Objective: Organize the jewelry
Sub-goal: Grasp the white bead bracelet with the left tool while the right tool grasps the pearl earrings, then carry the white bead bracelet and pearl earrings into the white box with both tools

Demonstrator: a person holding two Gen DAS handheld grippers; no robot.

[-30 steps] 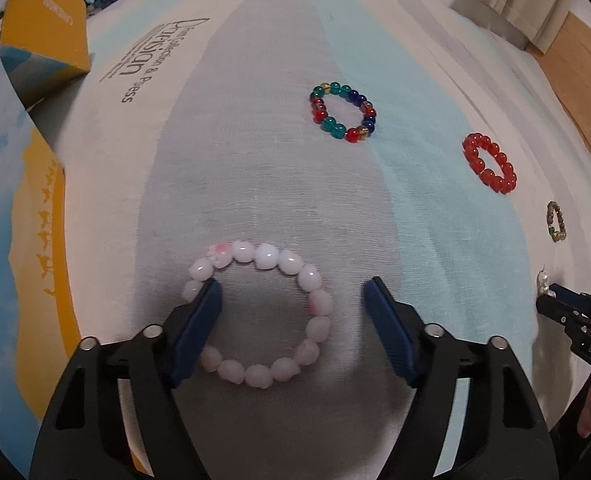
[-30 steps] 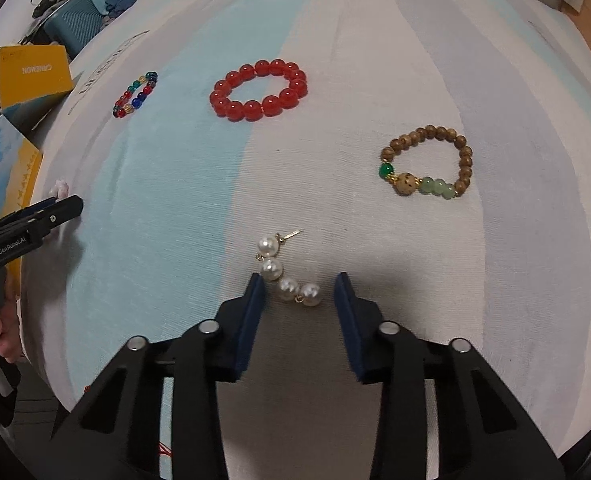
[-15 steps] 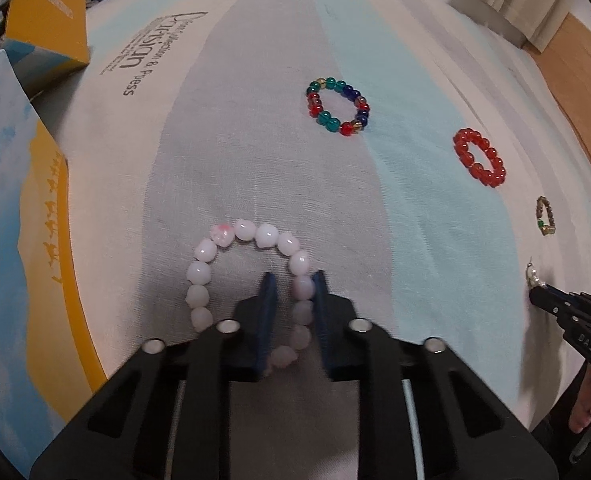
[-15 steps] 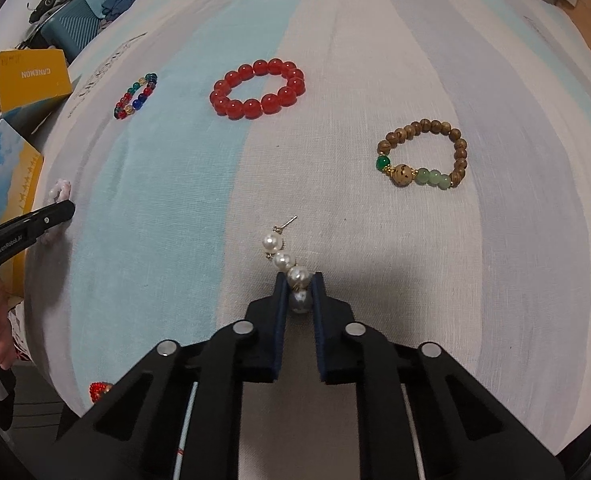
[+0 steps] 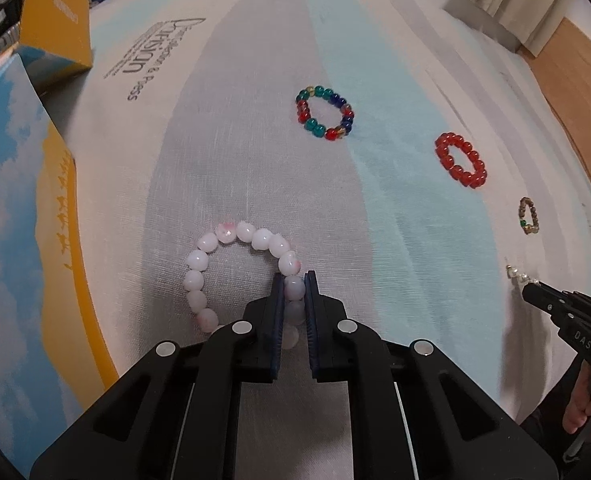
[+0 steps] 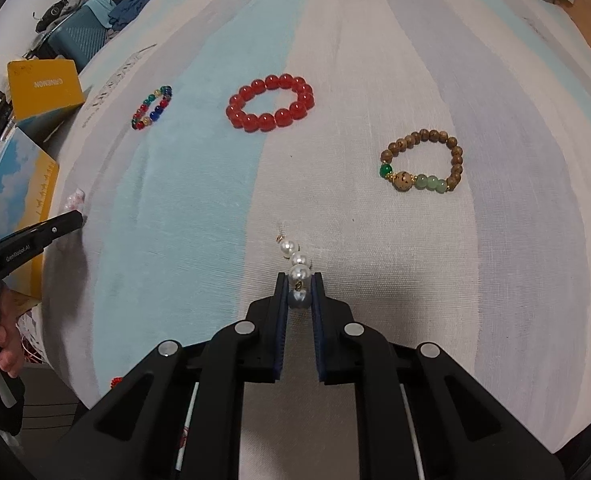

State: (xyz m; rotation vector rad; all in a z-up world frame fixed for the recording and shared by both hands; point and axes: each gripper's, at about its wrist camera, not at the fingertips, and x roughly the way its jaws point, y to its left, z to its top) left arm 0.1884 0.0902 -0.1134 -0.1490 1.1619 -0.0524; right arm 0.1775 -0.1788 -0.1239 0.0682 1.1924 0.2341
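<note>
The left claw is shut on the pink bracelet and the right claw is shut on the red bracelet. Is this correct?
Not fully. The left claw is shut on the pink bracelet, but the right claw is shut on the pearl strand, as the right wrist view shows. The red bracelet lies untouched.

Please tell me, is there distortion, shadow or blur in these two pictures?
Left wrist view: strong fisheye bending, the striped cloth bulges like a dome, corners are black; sharp focus. Right wrist view: same bulge; a soft shadow lies on the cloth near the right gripper; dim, even indoor light, no glare.
</note>
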